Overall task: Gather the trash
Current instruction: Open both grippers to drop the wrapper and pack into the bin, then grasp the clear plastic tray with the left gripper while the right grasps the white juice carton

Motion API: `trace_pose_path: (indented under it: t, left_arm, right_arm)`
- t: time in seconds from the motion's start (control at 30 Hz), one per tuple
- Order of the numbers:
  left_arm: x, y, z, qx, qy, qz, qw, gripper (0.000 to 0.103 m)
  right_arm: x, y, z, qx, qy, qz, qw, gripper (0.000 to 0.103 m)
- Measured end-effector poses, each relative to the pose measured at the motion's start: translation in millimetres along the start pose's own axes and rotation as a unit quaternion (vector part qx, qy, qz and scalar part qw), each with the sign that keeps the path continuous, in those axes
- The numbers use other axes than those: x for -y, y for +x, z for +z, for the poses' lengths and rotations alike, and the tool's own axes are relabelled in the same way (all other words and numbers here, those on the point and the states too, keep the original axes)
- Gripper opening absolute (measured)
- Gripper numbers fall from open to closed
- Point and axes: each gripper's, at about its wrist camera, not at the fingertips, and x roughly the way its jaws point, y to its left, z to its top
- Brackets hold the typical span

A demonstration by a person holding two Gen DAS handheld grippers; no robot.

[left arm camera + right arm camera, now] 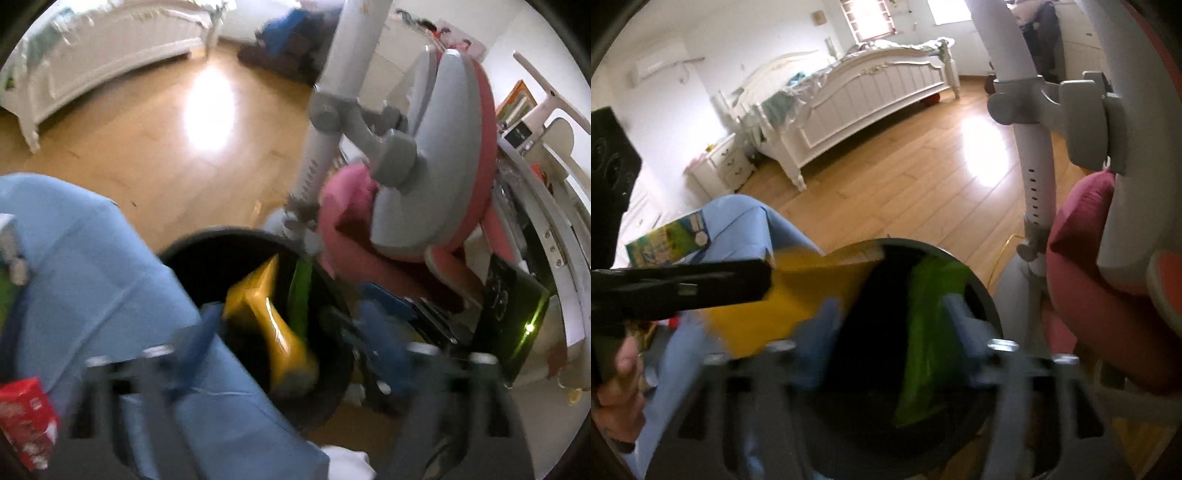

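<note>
A round black trash bin (207, 238) stands on the floor below both grippers. My left gripper (291, 332) is open, its blue fingers spread wide over the bin's mouth. A yellow packet (266, 317) lies loose between them inside the bin, beside a green packet (301, 295). My right gripper (894, 321) is open too, above the same bin (982, 291). The green packet (931, 332) sits blurred between its fingers near the right one, with no pad pressing on it. The yellow packet (798, 295) hangs over the bin's left rim.
A blue-covered table (92, 258) at the left carries a red box (26, 417) and a green carton (672, 240). A pink and grey chair (424, 184) crowds the bin's right side. A hand (620, 369) holds a black handle (683, 288). A white bed (868, 92) stands across the wooden floor.
</note>
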Motion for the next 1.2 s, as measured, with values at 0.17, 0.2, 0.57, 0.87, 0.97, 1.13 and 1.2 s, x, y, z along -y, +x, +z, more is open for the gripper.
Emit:
trace_pose_path:
  t: [0.17, 0.2, 0.57, 0.87, 0.97, 1.13, 1.2]
  left_arm:
    - [3, -51, -11, 0.040, 0.025, 0.002, 0.9989, 0.088]
    - [4, -64, -13, 0.051, 0.031, 0.003, 0.9982, 0.088]
    - [-132, -194, -24, 0.132, -0.041, 0.157, 0.9778, 0.088]
    - [-220, -147, 13, 0.035, -0.051, 0.212, 0.9752, 0.088]
    - [-232, -129, 16, 0.008, -0.044, 0.217, 0.9752, 0.087]
    - [-245, -126, 10, -0.011, -0.061, 0.197, 0.9784, 0.043]
    - [-247, -128, 5, -0.007, -0.064, 0.198, 0.9782, 0.032]
  right_arm:
    - [-23, -10, -2, -0.011, -0.017, 0.008, 1.000, 0.076]
    - [-30, -11, -2, -0.011, -0.022, 0.012, 1.000, 0.076]
    - [-146, -19, 57, -0.054, -0.010, 0.164, 0.985, 0.086]
    - [-243, 66, 116, -0.203, 0.005, 0.133, 0.970, 0.093]
    - [-256, 97, 116, -0.267, 0.006, 0.119, 0.956, 0.093]
    - [-254, 119, 108, -0.301, 0.010, 0.107, 0.947, 0.087]
    - [-250, 115, 108, -0.305, 0.018, 0.124, 0.944, 0.070]
